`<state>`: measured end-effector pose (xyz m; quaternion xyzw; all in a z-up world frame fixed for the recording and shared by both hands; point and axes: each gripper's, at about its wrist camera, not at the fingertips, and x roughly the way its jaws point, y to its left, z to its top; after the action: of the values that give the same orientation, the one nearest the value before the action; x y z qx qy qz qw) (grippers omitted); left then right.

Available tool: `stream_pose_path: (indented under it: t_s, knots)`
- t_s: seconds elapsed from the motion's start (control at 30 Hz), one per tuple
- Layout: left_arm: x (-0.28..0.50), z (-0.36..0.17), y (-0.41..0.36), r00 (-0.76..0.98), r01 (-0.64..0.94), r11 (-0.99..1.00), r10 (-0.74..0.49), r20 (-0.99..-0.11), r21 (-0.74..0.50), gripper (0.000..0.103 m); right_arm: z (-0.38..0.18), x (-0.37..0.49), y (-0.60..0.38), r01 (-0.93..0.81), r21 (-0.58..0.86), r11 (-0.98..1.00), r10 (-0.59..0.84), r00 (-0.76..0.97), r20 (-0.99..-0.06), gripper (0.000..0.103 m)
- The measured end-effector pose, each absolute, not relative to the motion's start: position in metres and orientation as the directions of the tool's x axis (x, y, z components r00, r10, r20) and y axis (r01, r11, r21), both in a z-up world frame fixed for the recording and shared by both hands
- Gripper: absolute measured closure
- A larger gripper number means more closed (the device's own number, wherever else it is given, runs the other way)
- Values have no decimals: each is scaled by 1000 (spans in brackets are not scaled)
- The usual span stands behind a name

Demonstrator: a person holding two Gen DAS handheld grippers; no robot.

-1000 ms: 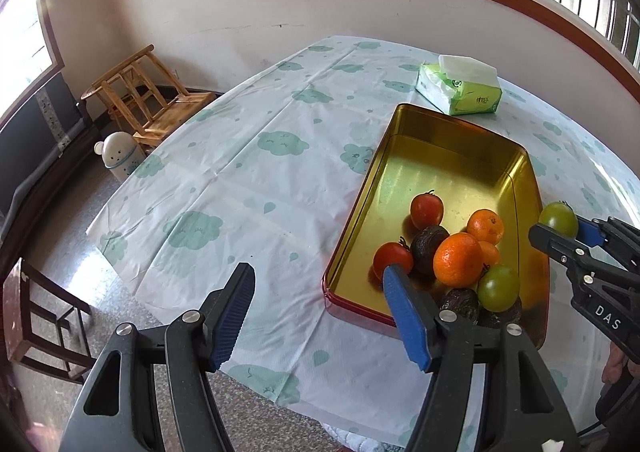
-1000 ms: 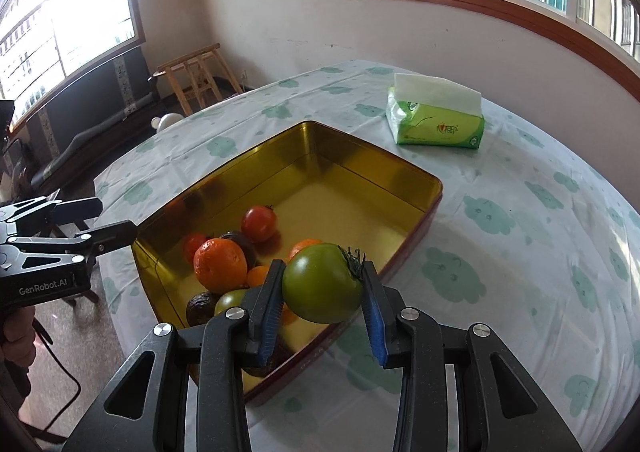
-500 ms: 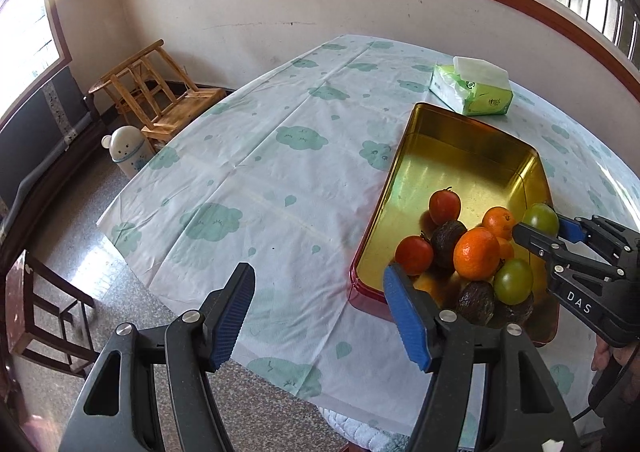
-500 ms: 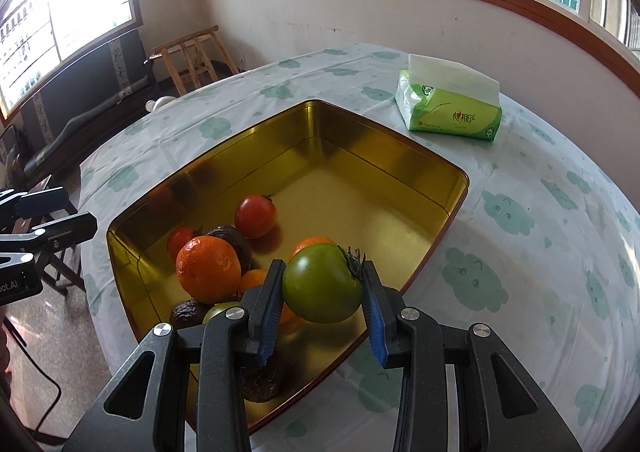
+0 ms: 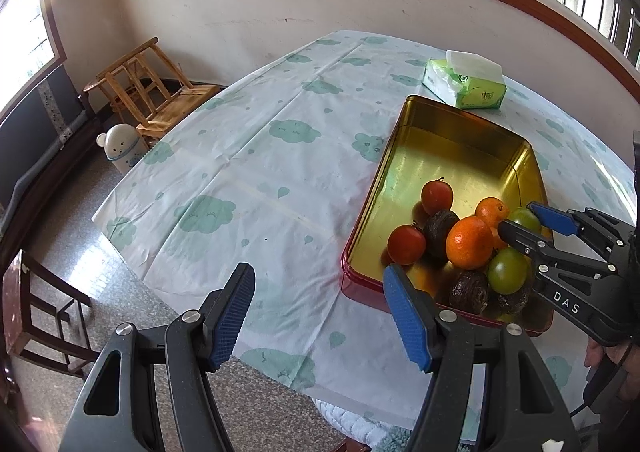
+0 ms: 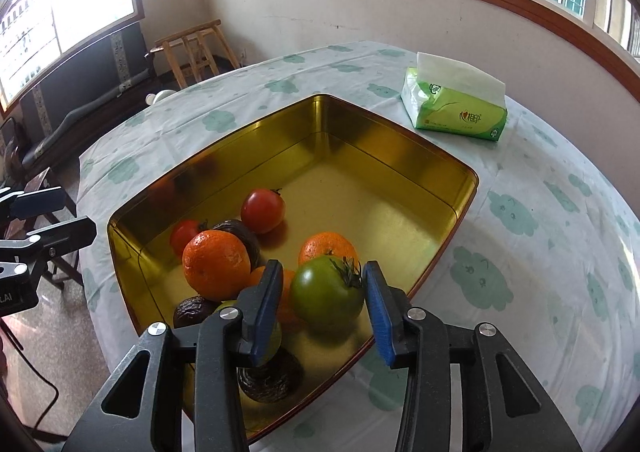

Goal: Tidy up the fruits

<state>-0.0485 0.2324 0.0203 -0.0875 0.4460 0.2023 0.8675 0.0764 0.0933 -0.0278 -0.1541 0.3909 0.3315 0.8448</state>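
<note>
The right gripper (image 6: pixel 323 292), clamped on the green tomato (image 6: pixel 326 294) a second ago, has just opened; the tomato now sits between its parted pads inside the gold tray (image 6: pixel 400 155). The left gripper (image 5: pixel 320 308) hangs open, unchanged.

Sitting around the edges, away from the sorting

Lying on the cloud-print tablecloth (image 5: pixel 248 179), a green tissue pack (image 6: pixel 456 107) with a white sheet standing out of its top; standing on the floor by the wall, a wooden chair (image 5: pixel 156 91); sitting just beside it, a small white bear-faced bin (image 5: pixel 122 147).
</note>
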Motion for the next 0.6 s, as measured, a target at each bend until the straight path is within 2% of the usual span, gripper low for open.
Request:
stream_pose_path:
  t_s: [0.17,0.27,0.4,0.6]
  knots:
    - [-49,20,229,522,-422,906,266,-810,26,39,-22,71,90,-678,5,735,447,479,-755,46]
    - [-49,20,227,521,-416,909,262,-812,26,39,-16,66,84,-673,16,739,454,480,-751,40]
    - [-49,21,221,520,-410,912,259,-814,29,39,-6,55,72,-659,39,751,465,487,-739,25]
    - [-50,23,210,524,-392,920,248,-815,28,39,-1,38,58,-630,41,776,446,502,-741,9]
